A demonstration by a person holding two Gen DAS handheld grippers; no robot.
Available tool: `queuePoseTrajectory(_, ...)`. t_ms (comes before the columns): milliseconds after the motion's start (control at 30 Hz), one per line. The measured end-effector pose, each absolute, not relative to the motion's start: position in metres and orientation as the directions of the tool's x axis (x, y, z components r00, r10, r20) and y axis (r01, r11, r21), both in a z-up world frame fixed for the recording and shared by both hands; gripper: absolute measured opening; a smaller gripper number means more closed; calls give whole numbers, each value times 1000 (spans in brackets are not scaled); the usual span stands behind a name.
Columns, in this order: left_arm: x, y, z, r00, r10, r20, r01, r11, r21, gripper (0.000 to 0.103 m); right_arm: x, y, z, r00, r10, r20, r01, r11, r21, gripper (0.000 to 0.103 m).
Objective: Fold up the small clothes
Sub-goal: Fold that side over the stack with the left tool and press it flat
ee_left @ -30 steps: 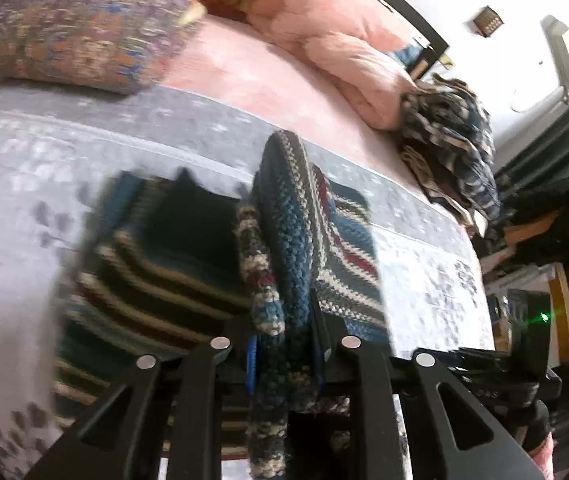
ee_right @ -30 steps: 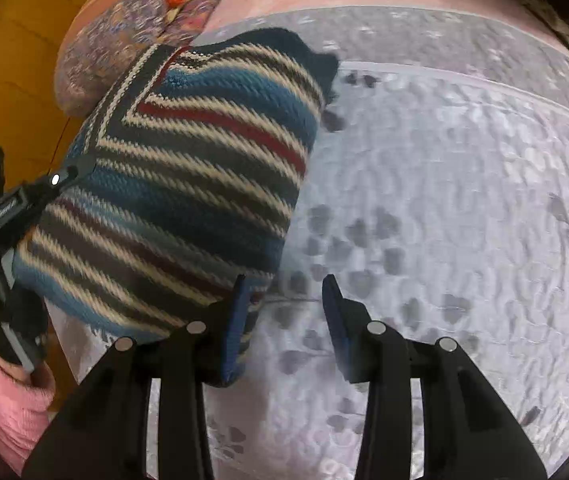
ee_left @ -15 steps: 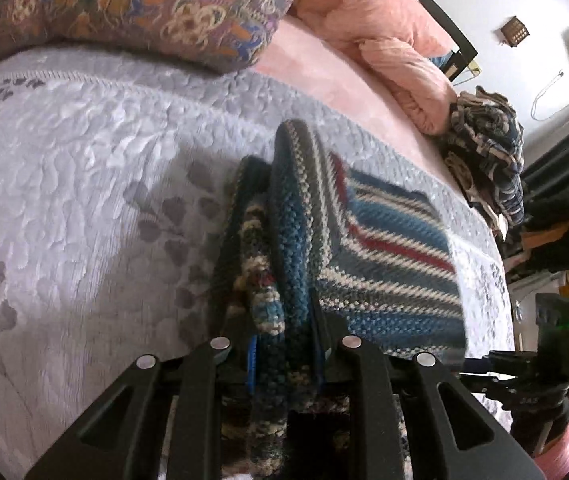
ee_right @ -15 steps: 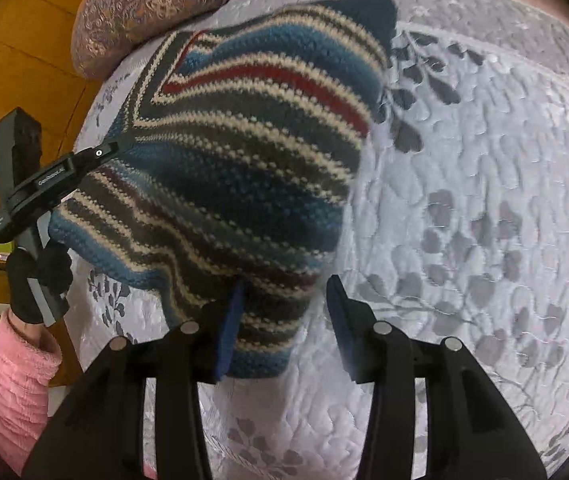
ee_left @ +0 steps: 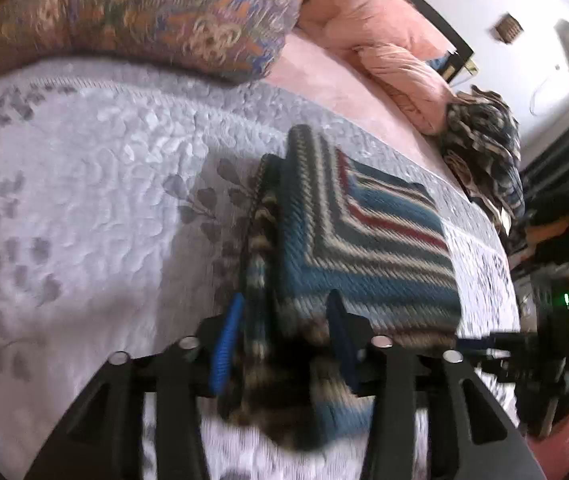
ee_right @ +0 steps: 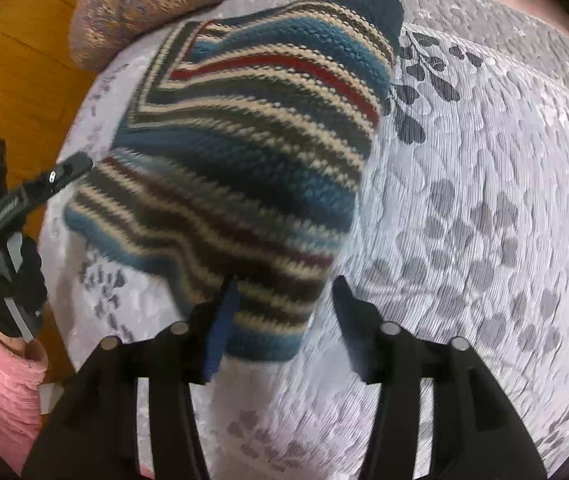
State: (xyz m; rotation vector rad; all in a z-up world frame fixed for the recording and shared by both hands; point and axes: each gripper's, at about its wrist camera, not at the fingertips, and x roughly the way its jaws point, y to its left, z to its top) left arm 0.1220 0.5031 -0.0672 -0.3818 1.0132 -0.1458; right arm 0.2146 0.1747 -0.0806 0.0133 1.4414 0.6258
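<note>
- Striped knitted garment in blue, cream, dark brown and red wool (ee_left: 368, 248) lay folded on the pale grey quilted bedspread with dark leaf print (ee_left: 96, 208), near the bed's edge
- Left gripper (ee_left: 284, 340) had its black fingers spread apart, bunched edge of the knit sitting between them; blue pad on the left finger (ee_left: 226, 344) was beside the fabric with a sliver of gap, right finger was against the wool (frame blurred, so real contact on either side not certain) – read as released, not clamping
- Right gripper (ee_right: 282, 312) was open too, jaws wide; near corner of the knit (ee_right: 244, 184) lay in the gap, blue-padded left finger overlapped its edge, right finger over bare bedspread (ee_right: 484, 200)
- In the right wrist view the left gripper's black body (ee_right: 16, 204) showed at the left edge, held by a hand in a black glove (ee_right: 16, 280) with a pink fuzzy sleeve (ee_right: 12, 392) below it
- In the left wrist view the right gripper (ee_left: 524, 344) appeared at far right with a green light, pink cuff under it
- Large paisley-patterned cushion in purple and orange (ee_left: 144, 20) sat at the head end, touching the bedspread
- Pink crumpled duvet (ee_left: 384, 52) lay beyond it, on a pink sheet
- Heap of dark patterned clothes (ee_left: 484, 152) was well apart from the folded knit, at the far side
- Wooden floor (ee_right: 16, 72) showed beside the bed
</note>
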Motion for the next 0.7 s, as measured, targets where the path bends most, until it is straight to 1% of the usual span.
queuePoseTrajectory(133,102,484,-56,523,-291,-801,-28,934,-357,56,203,163,-85,-33,455,-890,-354,828,436,51)
queuePoseTrajectory(200,99,473,-55,523,-309,-795,-8,930,-367,58,198,160,-90,-44,464,-885,-345,824,450,51)
queuePoseTrajectory(233,100,467,-58,512,-304,-803,-2,935,-355,61,198,160,-94,-47,462,-885,-340,826,449,52)
queuePoseTrajectory(267,102,463,-61,504,-284,-816,-10,943,-334,62,198,161,-97,-53,462,-885,-329,829,453,56)
queuePoseTrajectory(300,105,459,-67,489,-267,-831,-19,949,-316,62,200,162,-98,-57,468,-882,-318,829,461,63)
queuePoseTrajectory(333,107,458,-74,475,-269,-838,-25,948,-319,62,199,164,-99,-59,472,-880,-312,828,465,65)
queuePoseTrajectory(400,111,460,-87,455,-268,-849,-50,944,-325,56,201,167,-109,-67,480,-875,-292,829,477,65)
queuePoseTrajectory(467,115,467,-100,434,-285,-855,-81,932,-352,22,203,169,-118,-86,486,-869,-269,829,490,65)
queuePoseTrajectory(500,116,470,-104,428,-311,-849,-88,920,-382,17,205,171,-123,-96,488,-868,-261,829,495,62)
queuePoseTrajectory(533,115,474,-107,428,-327,-842,-101,909,-405,15,206,171,-124,-102,487,-868,-261,828,496,55)
queuePoseTrajectory(567,114,477,-106,433,-332,-838,-105,905,-413,14,206,173,-125,-106,478,-872,-266,831,488,52)
queuePoseTrajectory(600,112,480,-105,439,-334,-834,-102,904,-416,13,205,175,-123,-101,462,-881,-286,835,471,41)
queuePoseTrajectory(633,109,483,-100,450,-326,-831,-95,908,-408,13,204,176,-120,-97,455,-885,-302,834,461,35)
queuePoseTrajectory(700,105,488,-96,455,-335,-825,-78,908,-412,13,199,177,-107,-75,441,-894,-342,831,438,31)
